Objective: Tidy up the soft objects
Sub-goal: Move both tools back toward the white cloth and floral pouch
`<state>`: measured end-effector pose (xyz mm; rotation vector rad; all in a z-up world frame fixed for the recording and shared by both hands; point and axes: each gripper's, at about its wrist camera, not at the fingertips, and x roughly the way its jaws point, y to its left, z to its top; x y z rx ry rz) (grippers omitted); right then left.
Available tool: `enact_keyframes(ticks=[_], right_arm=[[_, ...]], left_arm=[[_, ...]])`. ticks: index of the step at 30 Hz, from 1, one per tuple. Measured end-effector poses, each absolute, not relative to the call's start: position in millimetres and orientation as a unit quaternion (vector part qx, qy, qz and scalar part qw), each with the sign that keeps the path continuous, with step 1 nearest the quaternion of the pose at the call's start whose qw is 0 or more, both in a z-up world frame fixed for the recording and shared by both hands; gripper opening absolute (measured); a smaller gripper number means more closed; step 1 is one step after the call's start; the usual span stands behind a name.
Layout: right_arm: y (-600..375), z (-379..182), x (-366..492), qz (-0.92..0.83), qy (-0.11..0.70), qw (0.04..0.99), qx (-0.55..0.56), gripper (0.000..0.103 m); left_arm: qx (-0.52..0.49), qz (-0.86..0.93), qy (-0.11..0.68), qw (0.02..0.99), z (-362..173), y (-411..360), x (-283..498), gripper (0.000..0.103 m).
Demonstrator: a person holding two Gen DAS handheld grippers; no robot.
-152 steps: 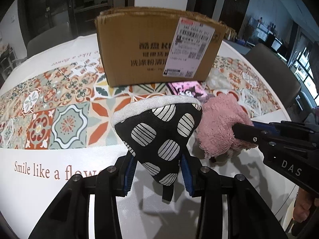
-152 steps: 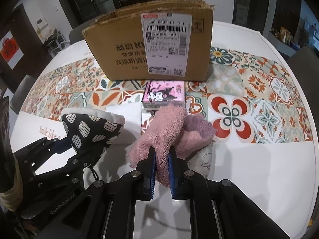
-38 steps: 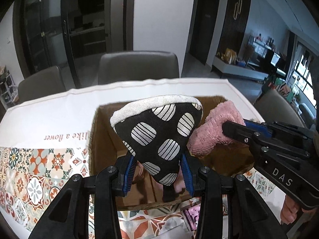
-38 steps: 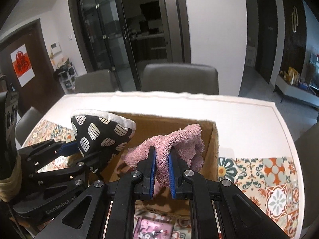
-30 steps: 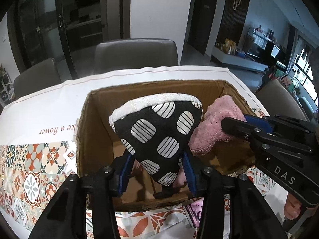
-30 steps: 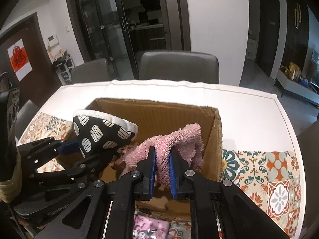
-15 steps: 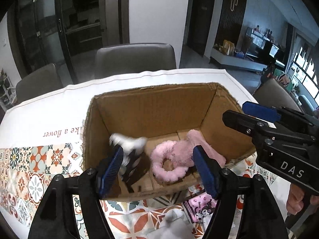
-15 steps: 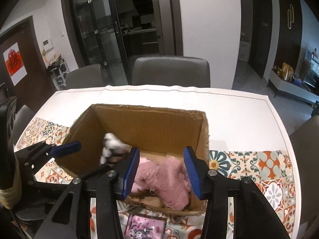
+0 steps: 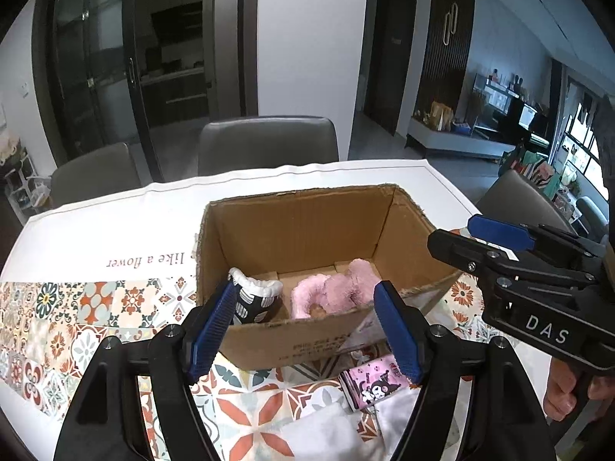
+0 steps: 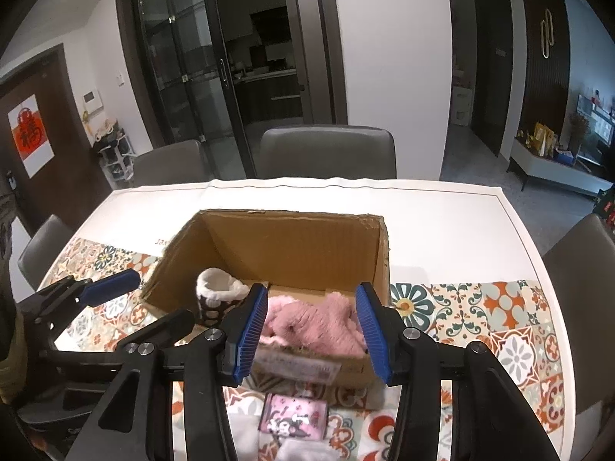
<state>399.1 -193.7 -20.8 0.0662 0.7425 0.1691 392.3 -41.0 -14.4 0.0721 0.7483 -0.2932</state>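
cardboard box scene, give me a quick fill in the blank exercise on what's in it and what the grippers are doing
1. The black slipper with white striped dots lies inside the brown cardboard ____.
2. The fluffy item beside that slipper is ____ in colour.
3. The left gripper and the right gripper, whose jaws have just been opening, hold ____.
4. The small pink cartoon-printed pack lies on the patterned tablecloth, ____ the box.

Missing words: box; pink; nothing; outside

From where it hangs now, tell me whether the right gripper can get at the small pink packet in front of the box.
Probably yes. The right gripper is open and empty above the cardboard box, and the pink packet lies uncovered on the tablecloth just below it.
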Motion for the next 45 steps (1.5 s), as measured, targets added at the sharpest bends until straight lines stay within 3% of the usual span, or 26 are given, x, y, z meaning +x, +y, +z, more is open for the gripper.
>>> enact_keyframes(ticks=[21, 31, 45], right_arm=[[-190, 0, 325, 0.06, 0.335, 0.94, 0.018, 0.054], [-200, -16, 296, 0.031, 0.355, 0.932, 0.063, 0.054], [-209, -58, 260, -0.016, 0.399, 0.911, 0.1, 0.054]], left_arm=[[0.033, -0.137, 0.332, 0.933, -2, -32, 321, 0.074], [0.044, -0.129, 0.31, 0.941, -7, -31, 290, 0.074], [0.057, -0.148, 0.339, 0.927, -48, -30, 259, 0.074]])
